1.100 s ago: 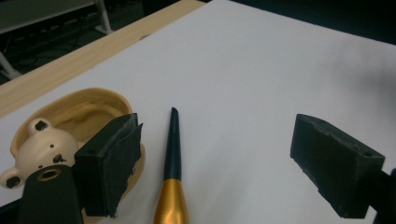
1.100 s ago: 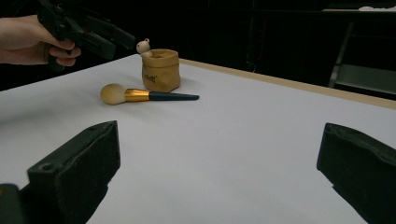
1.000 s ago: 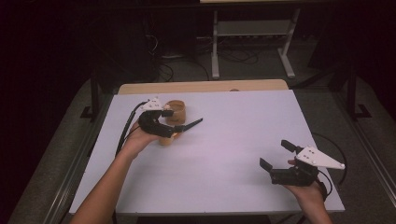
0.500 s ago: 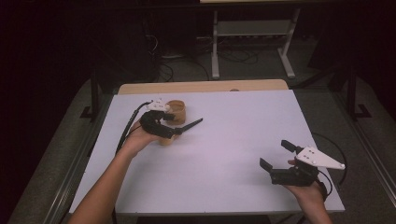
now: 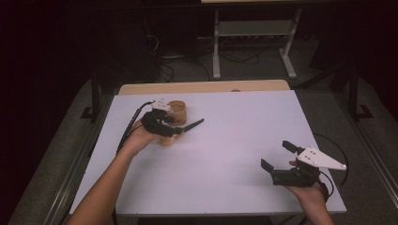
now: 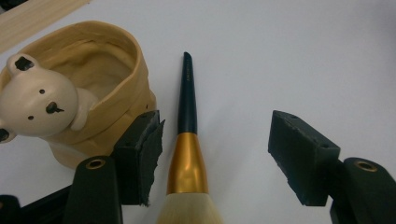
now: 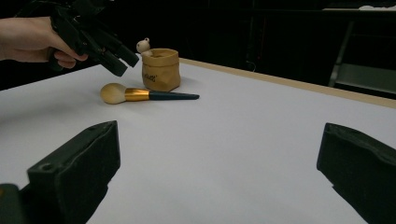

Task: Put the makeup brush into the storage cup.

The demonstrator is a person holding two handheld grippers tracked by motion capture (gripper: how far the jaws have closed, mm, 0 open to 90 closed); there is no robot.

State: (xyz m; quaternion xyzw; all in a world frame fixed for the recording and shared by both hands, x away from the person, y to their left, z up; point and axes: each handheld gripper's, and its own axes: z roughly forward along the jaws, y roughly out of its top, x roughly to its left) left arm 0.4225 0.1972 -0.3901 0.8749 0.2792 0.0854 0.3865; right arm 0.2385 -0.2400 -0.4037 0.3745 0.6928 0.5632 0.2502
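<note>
Your left tool (image 6: 212, 154) has just been closing its jaws around the makeup brush (image 6: 187, 140), and compared with a second ago the gap is clearly narrower. The pads have not reached it yet: in the left gripper view the gold ferrule lies between them with a sliver of white surface (image 5: 244, 140) on one side and a wider strip on the other. So this tool is not yet grasping; it brackets the brush.

The brush lies flat on the surface, its pale bristle head toward you and its dark handle pointing away, just beside the tan bear-trimmed pot (image 6: 100, 79). The near pad sits very close to that pot's wall, so I'd judge a nudge of the pot as the main risk while the jaws finish closing.

Your right tool (image 5: 284, 157) rests well apart near the surface's front corner, jaws released and holding nothing.
</note>
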